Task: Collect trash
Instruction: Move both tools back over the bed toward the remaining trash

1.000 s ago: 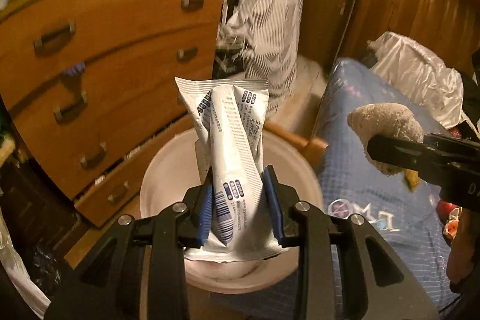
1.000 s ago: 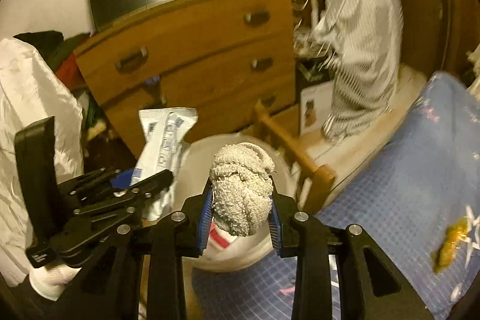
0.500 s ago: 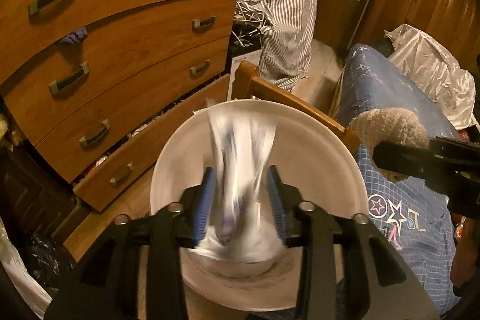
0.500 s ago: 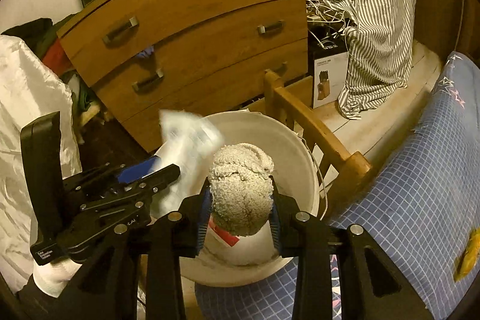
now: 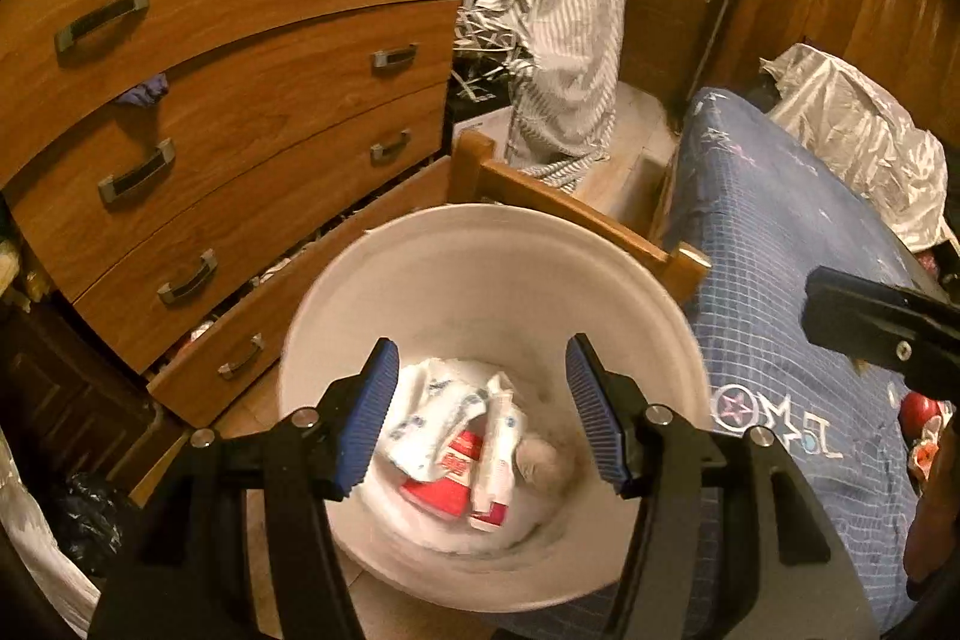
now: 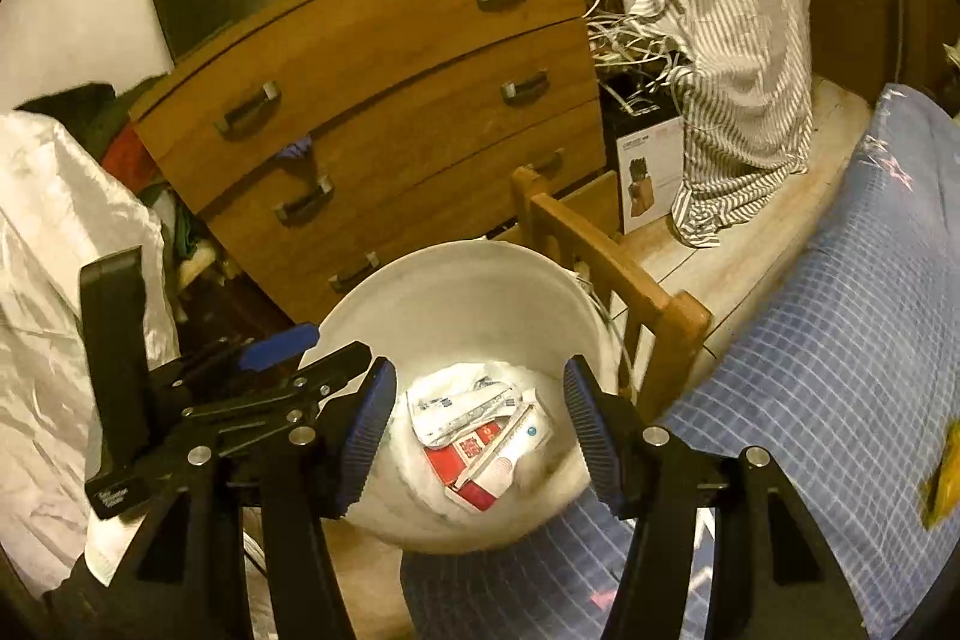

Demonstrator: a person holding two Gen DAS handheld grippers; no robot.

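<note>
Left gripper [image 5: 480, 412]: jaws wide apart, empty, above the white bin [image 5: 420, 268].
Right gripper [image 6: 480, 424]: likewise spread, empty.
Trash: wrappers [image 5: 444, 412] lie inside the bin.
Next: yellow scrap [image 6: 942, 466] on the bed, right gripper nearer.

Bedroom: dresser [image 5: 240, 112], bed [image 5: 780, 244]

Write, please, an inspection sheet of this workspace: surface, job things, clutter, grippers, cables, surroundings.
Surface: blue checked bed cover, bin beside it.
Job's things: white bin holds a white wrapper, a red-and-white packet and a blurred beige wad.
Clutter: yellow scrap on the cover.
Grippers: left gripper and right gripper open, empty, over the bin.
Cables: white wires behind the dresser.
Surroundings: striped shirt, wooden chair.
</note>
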